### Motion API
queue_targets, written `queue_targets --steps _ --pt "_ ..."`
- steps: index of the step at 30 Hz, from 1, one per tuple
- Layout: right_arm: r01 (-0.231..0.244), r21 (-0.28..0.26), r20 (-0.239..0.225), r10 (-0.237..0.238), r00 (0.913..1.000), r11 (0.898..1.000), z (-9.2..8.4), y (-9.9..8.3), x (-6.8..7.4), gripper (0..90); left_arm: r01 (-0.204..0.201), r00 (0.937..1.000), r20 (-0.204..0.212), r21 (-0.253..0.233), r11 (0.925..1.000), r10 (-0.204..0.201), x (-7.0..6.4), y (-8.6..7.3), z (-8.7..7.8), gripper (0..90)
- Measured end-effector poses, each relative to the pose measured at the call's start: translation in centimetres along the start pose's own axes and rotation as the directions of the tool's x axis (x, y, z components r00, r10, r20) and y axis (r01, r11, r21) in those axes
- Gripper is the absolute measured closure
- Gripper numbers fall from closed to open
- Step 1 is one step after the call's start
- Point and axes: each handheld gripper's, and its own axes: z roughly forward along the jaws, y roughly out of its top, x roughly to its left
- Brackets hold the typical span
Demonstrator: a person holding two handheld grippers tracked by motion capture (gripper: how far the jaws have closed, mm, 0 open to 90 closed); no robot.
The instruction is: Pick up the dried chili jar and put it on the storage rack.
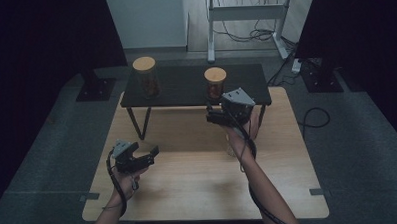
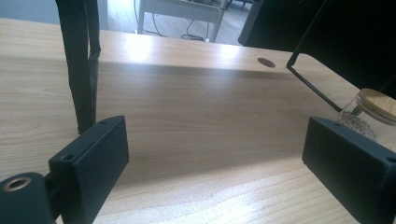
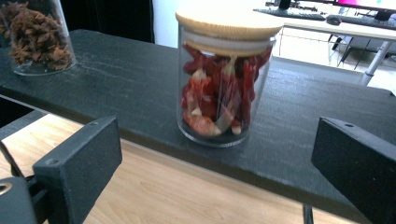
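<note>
Right gripper (image 3: 215, 172) stands released, jaws wide, before the chili jar (image 3: 224, 79) (upright near the front edge of the black shelf (image 3: 116, 70)); a careless advance could knock it backwards, while the left gripper (image 2: 210, 172) idles unclenched.

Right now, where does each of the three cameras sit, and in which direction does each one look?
High view: above the person's side, looking forward and down on the wooden table; both forearms, left tool and right tool show.
Left gripper view: on the left tool, looking low across the table under the black shelf; its two jaws show.
Right gripper view: on the right tool, facing the chilli jar; its jaws stand open.
Shared: high and right gripper views both show the chilli jar on the black shelf.
</note>
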Motion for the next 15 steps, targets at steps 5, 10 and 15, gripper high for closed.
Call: queue_targets --steps 5,10,15 --pt "-0.006 -0.001 -0.005 0.006 1.0 1.0 -0.7 -0.8 0.0 1.3 -0.002 1.0 0.0 0.003 1.0 0.002 0.0 0.0 0.0 6.8" --pt "-0.012 -0.002 -0.004 0.012 0.9999 1.0 -2.0 -2.6 0.1 1.3 -0.002 1.0 0.001 0.004 1.0 0.002 0.0 0.0 0.0 6.8" --pt "-0.018 -0.004 0.001 0.018 0.9998 1.0 -3.2 -4.1 0.3 1.3 -0.005 1.0 0.001 0.007 1.0 0.005 -0.1 0.0 0.1 6.8"
